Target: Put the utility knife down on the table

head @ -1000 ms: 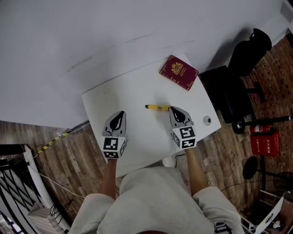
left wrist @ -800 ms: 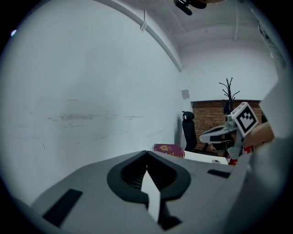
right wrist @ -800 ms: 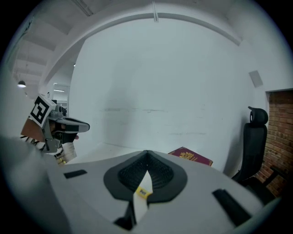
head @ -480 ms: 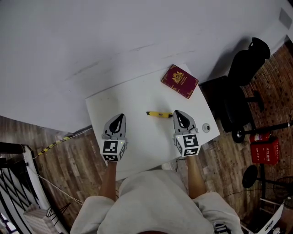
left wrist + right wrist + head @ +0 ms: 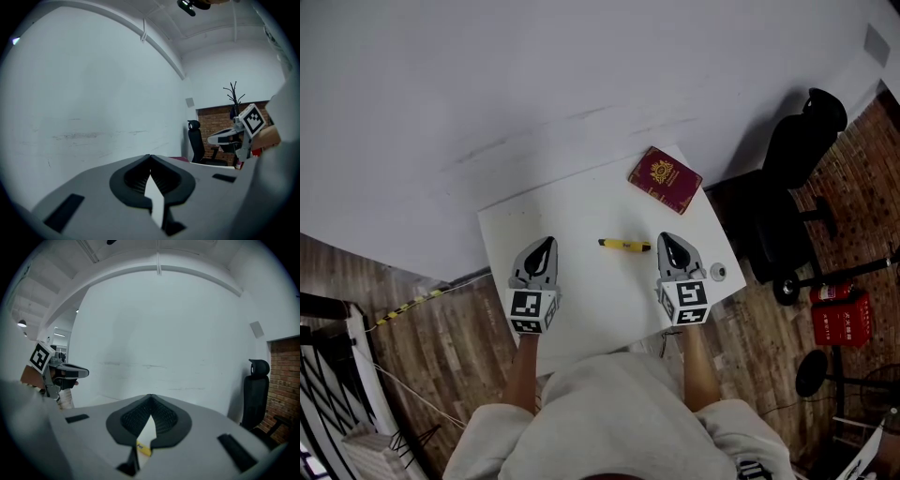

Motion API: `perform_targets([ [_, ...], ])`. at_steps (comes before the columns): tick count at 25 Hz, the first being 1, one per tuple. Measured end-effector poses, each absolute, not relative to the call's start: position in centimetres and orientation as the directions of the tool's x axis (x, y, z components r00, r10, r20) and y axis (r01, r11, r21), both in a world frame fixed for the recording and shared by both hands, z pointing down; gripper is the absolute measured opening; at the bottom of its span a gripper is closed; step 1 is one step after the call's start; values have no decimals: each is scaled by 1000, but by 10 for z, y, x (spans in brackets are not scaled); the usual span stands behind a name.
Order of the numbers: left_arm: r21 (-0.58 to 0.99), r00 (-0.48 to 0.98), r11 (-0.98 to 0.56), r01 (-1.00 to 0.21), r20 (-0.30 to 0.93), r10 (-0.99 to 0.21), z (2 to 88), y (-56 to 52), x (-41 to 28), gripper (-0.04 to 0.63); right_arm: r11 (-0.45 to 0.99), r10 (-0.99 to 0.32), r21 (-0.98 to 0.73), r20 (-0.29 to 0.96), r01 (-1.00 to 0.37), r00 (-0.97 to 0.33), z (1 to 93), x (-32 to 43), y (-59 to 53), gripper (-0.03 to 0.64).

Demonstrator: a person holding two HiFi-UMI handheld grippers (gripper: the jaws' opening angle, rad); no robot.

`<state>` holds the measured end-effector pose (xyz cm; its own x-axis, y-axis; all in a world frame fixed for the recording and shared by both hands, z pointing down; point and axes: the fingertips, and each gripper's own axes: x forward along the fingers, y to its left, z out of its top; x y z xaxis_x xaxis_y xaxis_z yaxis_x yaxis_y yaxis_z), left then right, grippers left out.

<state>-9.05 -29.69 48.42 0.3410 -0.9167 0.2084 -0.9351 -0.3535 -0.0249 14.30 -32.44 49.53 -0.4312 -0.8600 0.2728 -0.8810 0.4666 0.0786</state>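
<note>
**Position of knife.** The knife lies flat on the table, roughly lengthwise across it in the head view. Its right end is just beside the tips of the right gripper, on their left side, and it is not between the jaws. In the right gripper view, a yellow part of the knife shows on the table surface through the gap below the closed tips. The left gripper is well apart from the knife, on the knife's left.

**Gripper state.** Right gripper: jaws together at the tips, holding nothing. Left gripper: jaws together at the tips, holding nothing.

**Count.**
- Knife: one.
- Grippers: two, one in each hand.
- Passport: one.
- Small round object: one; its kind cannot be told.
- Table: one.
- Chair: one.

**Edges and clearance.** The knife lies near the middle of the table, well apart from every edge. The passport lies near the far right corner, apart from the knife. The round object sits near the right edge, beside the right gripper. The surface between the two grippers and to the left of the knife is bare. The far edge of the table stands against a white wall. The chair stands past the right edge.
</note>
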Motion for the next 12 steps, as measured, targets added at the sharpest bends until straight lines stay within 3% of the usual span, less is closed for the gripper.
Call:
perform_targets([
  [12,-35,341,-354,-935,194,-920,474,-296,-85,6,465,-860,68,269,-883,-433,492,150,-322,-3],
])
